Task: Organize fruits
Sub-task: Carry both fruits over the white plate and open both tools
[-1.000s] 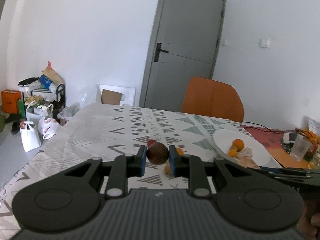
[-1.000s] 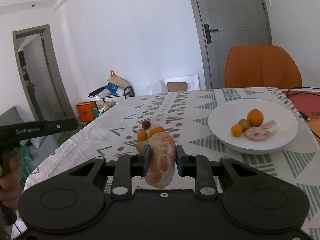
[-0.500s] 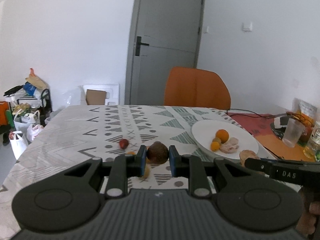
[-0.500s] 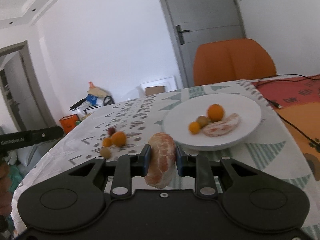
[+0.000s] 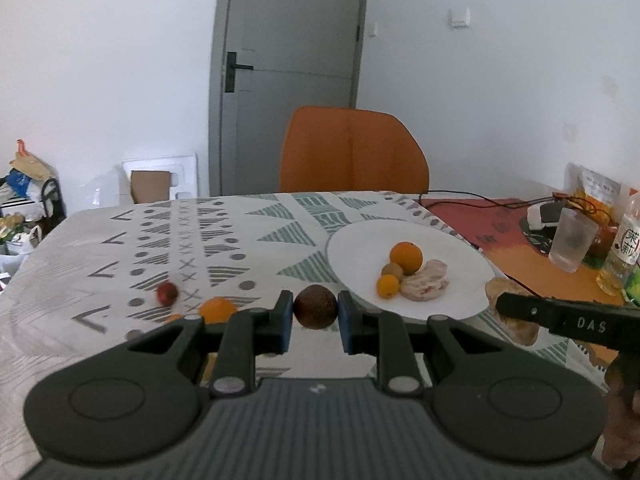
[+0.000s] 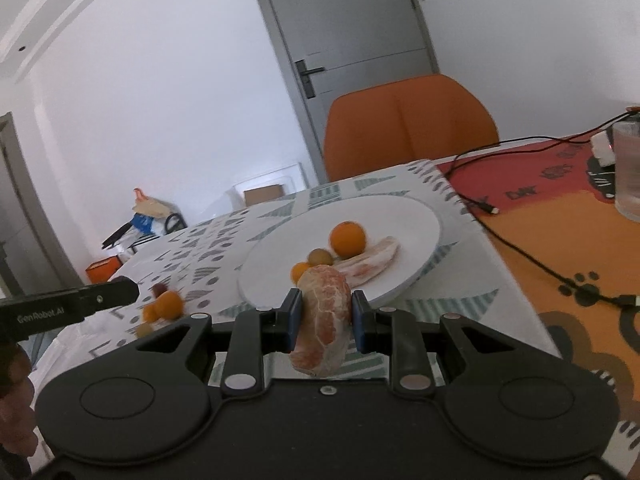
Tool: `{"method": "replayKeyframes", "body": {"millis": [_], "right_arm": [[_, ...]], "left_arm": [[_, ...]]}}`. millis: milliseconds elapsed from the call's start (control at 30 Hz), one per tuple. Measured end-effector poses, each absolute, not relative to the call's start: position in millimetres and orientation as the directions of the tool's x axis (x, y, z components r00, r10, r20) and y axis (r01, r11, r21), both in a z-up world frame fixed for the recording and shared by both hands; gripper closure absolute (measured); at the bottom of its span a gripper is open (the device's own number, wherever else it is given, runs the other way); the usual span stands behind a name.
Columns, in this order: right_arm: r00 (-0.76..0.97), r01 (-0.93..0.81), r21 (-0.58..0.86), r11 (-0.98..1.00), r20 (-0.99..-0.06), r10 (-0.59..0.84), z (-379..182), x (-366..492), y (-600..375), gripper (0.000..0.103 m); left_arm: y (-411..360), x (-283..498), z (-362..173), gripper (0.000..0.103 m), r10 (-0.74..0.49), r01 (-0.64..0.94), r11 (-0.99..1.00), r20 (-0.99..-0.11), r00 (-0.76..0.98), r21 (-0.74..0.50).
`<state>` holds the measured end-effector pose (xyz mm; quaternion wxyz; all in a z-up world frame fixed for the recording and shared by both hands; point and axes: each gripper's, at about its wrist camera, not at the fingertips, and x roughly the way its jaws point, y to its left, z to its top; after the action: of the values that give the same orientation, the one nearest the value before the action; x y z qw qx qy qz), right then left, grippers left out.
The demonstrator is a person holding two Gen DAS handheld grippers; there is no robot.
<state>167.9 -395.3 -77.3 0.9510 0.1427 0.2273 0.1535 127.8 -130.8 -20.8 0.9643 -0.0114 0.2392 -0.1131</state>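
Since a second ago, left gripper (image 5: 315,312) jaws hold the brown fruit (image 5: 315,306), right gripper (image 6: 326,314) jaws the peeled citrus (image 6: 323,312); white plate (image 6: 416,216) now nearer beyond both.

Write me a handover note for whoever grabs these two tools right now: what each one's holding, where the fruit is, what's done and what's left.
Left tool: shut on a dark brown round fruit, near the white plate's edge.
Right tool: shut on a peeled citrus chunk, at the plate's near rim.
Done: the plate holds an orange, a small orange fruit, a small greenish-brown fruit and a peeled citrus piece.
Left: plate both held fruits, then collect those on the tablecloth: a small red fruit, a tangerine and the small ones beside it.
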Motion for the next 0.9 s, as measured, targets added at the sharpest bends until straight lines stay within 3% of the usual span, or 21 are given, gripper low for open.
{"method": "replayKeyframes", "body": {"millis": [400, 633, 900], "right_arm": [[0.867, -0.162, 0.342, 0.926, -0.398, 0.299, -76, 205, -410, 0.080], [0.869, -0.144, 0.338, 0.930, -0.407, 0.282, -79, 227, -411, 0.099], [0.858, -0.120, 0.348, 0.930, -0.435, 0.274, -87, 234, -413, 0.099]], "left_arm": [[-156, 173, -29, 0.081, -0.274, 0.274, 0.959, -0.491, 0.827, -0.075], [-167, 196, -36, 0.081, -0.303, 0.307, 0.948, -0.510, 0.805, -0.079], [-180, 210, -42, 0.081, -0.332, 0.339, 0.937, -0.525, 0.784, -0.085]]}}
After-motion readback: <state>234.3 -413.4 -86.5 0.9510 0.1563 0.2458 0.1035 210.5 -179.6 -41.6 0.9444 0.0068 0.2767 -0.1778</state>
